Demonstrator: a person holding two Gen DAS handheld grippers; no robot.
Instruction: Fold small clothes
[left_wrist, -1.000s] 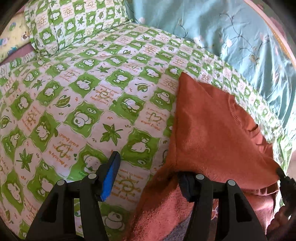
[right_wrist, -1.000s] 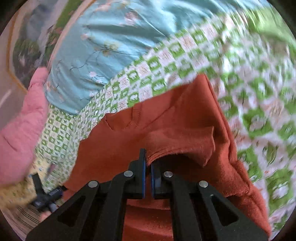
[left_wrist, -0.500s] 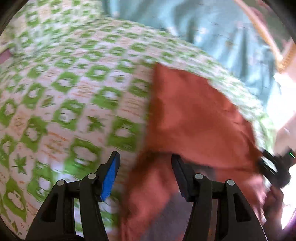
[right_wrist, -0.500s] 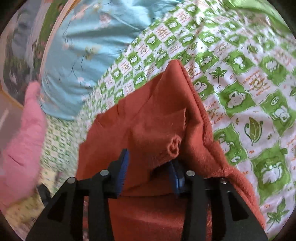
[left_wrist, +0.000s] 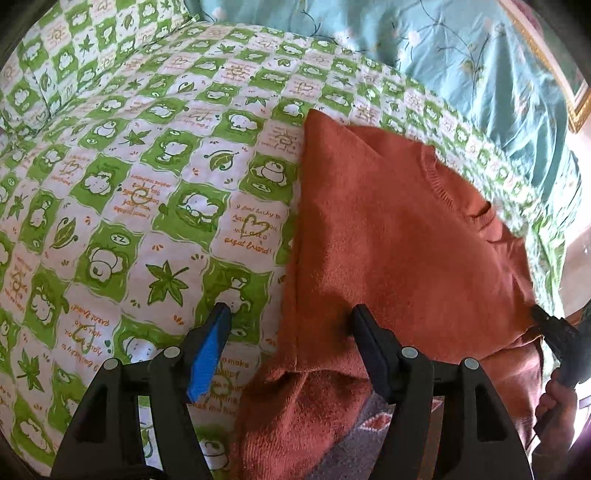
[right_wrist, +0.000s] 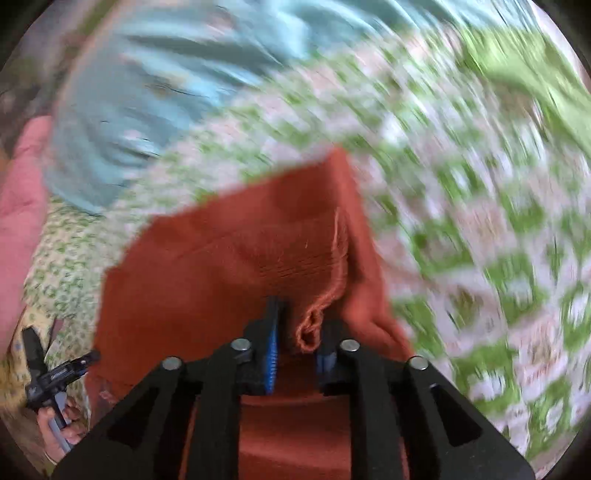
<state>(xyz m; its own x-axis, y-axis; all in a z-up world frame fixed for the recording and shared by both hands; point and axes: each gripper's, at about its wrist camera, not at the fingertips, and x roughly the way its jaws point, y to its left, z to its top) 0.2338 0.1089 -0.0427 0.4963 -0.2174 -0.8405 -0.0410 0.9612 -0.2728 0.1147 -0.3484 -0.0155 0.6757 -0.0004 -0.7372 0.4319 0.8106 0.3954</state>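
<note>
A rust-orange knit sweater lies on a bed with a green and white panda-print sheet. Its left side is folded over the body. My left gripper is open, with the sweater's left folded edge between its fingers. In the blurred right wrist view the sweater fills the middle, and a folded sleeve cuff sits in the gap of my right gripper, whose jaws stand apart and do not pinch it. The right gripper's tip also shows in the left wrist view.
A light blue floral quilt lies along the far side of the bed. A pink cloth is at the left of the right wrist view. A pillow in the same green print sits at the far left.
My right gripper, shut on the sleeve a second ago, has opened and the sleeve lies on the sweater. The right wrist view is now blurred by motion. My left gripper stayed open and shifted slightly.
</note>
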